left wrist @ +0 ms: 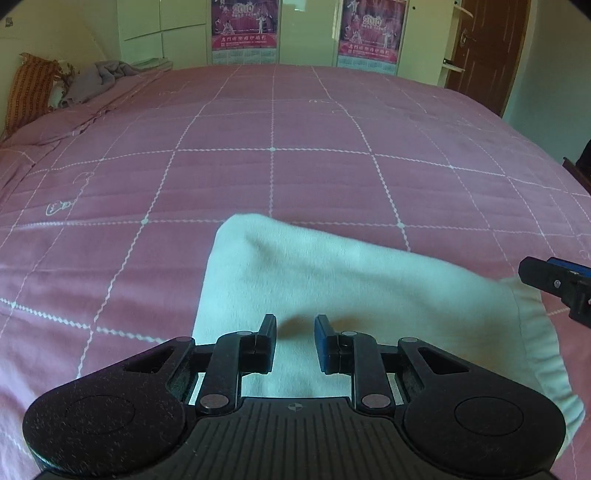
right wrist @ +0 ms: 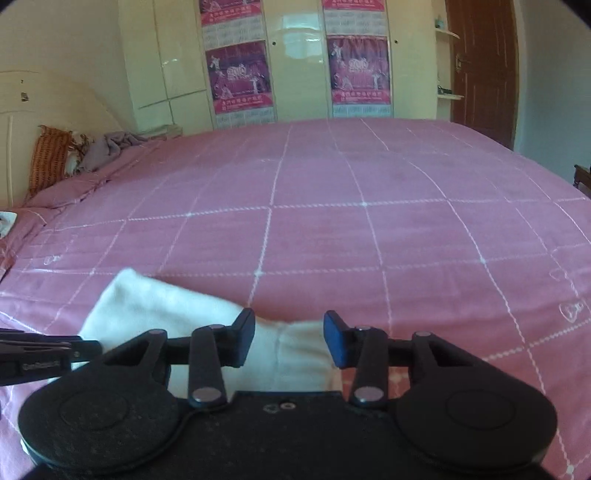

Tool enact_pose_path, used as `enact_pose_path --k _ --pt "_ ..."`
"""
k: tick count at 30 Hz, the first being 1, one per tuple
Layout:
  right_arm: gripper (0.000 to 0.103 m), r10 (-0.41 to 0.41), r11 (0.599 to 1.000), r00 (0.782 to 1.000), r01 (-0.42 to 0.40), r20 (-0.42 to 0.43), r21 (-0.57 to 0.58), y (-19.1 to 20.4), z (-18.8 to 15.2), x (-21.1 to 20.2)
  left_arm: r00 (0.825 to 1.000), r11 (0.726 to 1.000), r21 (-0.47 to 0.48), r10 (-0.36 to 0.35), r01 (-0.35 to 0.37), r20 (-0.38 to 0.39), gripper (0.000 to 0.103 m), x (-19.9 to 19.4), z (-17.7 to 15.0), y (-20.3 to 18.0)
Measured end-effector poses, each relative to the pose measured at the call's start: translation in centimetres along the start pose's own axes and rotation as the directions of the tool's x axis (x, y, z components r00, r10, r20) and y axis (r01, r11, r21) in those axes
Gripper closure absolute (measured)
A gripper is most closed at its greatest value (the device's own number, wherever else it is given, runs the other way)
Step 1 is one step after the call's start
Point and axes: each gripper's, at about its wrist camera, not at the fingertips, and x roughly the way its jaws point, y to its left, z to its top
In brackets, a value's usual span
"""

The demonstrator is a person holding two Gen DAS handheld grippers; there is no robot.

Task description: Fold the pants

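The white pants (left wrist: pixel 332 280) lie folded in a thick pile on the pink bed, right in front of both grippers. My left gripper (left wrist: pixel 295 332) is open and empty, its fingers just above the near part of the pants. My right gripper (right wrist: pixel 289 330) is open and empty over the right end of the pants (right wrist: pixel 177 306), where an elastic edge shows. The right gripper's tip also shows at the right edge of the left wrist view (left wrist: pixel 554 284). The left gripper shows at the left edge of the right wrist view (right wrist: pixel 40 356).
The pink checked bedspread (left wrist: pixel 273 147) stretches far ahead. An orange pillow (left wrist: pixel 29 92) and a grey cloth (left wrist: pixel 99 77) lie at the far left by the headboard. Wardrobes with posters (left wrist: pixel 243 26) and a brown door (left wrist: pixel 484 51) stand behind the bed.
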Motion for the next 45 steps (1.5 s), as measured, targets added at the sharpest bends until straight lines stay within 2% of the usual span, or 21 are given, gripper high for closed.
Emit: enact_pose_path --k 3,4,5,6,7,10,13,14,15,17,18,22,26,29,31,33,35,37,38,40,45 --pt "0.064 0.024 0.998 1.0 -0.024 -0.013 -0.063 1.2 0.5 1.4 0.999 1.0 0.002 0.022 -0.022 -0.048 0.08 2.5 0.9 0.0" --pt "0.065 0.022 0.996 0.999 -0.025 -0.04 -0.086 1.4 0.3 2.3 0.996 1.0 -0.016 0.021 -0.023 -0.092 0.08 3.6 0.9 0.1" --pt "0.065 0.008 0.995 0.995 -0.017 -0.095 -0.096 1.3 -0.1 3.6 0.992 0.999 -0.035 0.013 -0.017 -0.126 0.08 4.5 0.7 0.5" --pt "0.065 -0.012 0.997 0.985 -0.002 -0.17 -0.083 0.9 -0.7 5.2 0.992 0.998 -0.054 0.005 -0.012 -0.124 0.08 4.9 0.4 0.8" --pt "0.064 -0.024 0.998 0.98 0.012 -0.197 -0.062 0.3 -1.2 6.0 0.992 0.998 -0.065 0.002 -0.011 -0.126 0.08 5.0 0.4 1.0" --pt "0.064 -0.011 0.999 0.98 0.002 -0.197 -0.043 -0.2 -0.5 5.7 0.994 0.999 -0.05 0.008 -0.014 -0.108 0.08 4.1 1.0 0.5" --pt "0.065 0.021 0.999 0.993 -0.024 -0.113 -0.023 0.1 0.4 3.7 0.995 0.996 -0.087 -0.014 0.005 -0.096 0.08 3.4 0.4 0.8" --pt "0.066 0.036 0.999 0.995 -0.038 -0.093 -0.02 0.3 0.4 3.1 0.995 0.997 -0.08 -0.007 -0.001 -0.103 0.08 3.7 -0.2 0.8" --pt "0.066 0.038 0.999 0.996 -0.041 -0.084 -0.035 0.6 0.0 2.8 0.996 0.999 -0.032 0.012 -0.014 -0.089 0.08 3.7 -0.7 0.3" --pt "0.065 0.006 0.994 0.982 -0.025 -0.187 -0.103 1.0 -1.6 4.4 0.996 0.998 0.047 0.046 -0.042 -0.071 0.08 2.9 -1.0 -0.8" --pt "0.064 -0.019 0.99 0.979 -0.009 -0.203 -0.138 0.9 -2.3 4.8 0.997 0.998 0.057 0.045 -0.042 -0.06 0.08 2.1 -1.1 -1.2" --pt "0.064 0.011 0.995 0.988 -0.025 -0.151 -0.092 0.4 -1.8 1.9 1.0 0.999 0.053 -0.01 0.011 -0.019 0.08 -1.7 -3.0 -1.7" --pt "0.064 0.045 0.988 0.996 -0.055 -0.073 -0.147 0.9 -2.5 -2.4 0.999 0.997 0.072 -0.015 0.018 -0.042 0.08 -3.2 -6.3 -2.0" --pt "0.064 0.08 0.98 0.992 -0.097 -0.101 -0.173 1.5 -4.4 -3.7 1.0 0.996 0.09 -0.002 0.004 -0.028 0.08 -4.0 -8.5 -2.7" --pt "0.063 0.058 0.978 0.987 -0.087 -0.153 -0.191 1.5 -6.6 -2.8 1.0 0.994 0.113 0.015 -0.014 -0.012 0.08 -4.6 -9.2 -3.2" --pt "0.063 0.046 0.975 0.99 -0.073 -0.131 -0.21 1.7 -7.7 -2.8 1.0 0.996 0.092 0.012 -0.01 -0.023 0.08 -5.4 -9.2 -3.0" --pt "0.061 0.031 0.976 0.99 -0.06 -0.138 -0.211 2.5 -6.7 -3.5 0.999 0.999 0.035 -0.021 0.023 -0.039 0.08 -5.9 -8.9 -2.4" --pt "0.062 0.054 0.977 0.994 -0.072 -0.095 -0.202 2.8 -6.1 -4.7 0.999 0.999 -0.017 -0.031 0.03 -0.044 0.08 -5.8 -9.3 -2.1" --pt "0.062 0.051 0.979 0.995 -0.067 -0.087 -0.195 2.8 -6.1 -4.8 0.999 0.999 -0.024 -0.029 0.028 -0.043 0.08 -5.6 -9.5 -2.1" --pt "0.061 0.028 0.982 0.987 -0.056 -0.158 -0.178 2.3 -7.3 -3.2 0.999 1.0 -0.005 -0.014 0.014 -0.038 0.08 -5.6 -9.9 -2.6" --pt "0.061 0.03 0.986 0.988 -0.054 -0.152 -0.155 1.9 -7.5 -3.4 0.999 1.0 -0.017 -0.01 0.009 -0.041 0.08 -5.9 -10.1 -2.7"
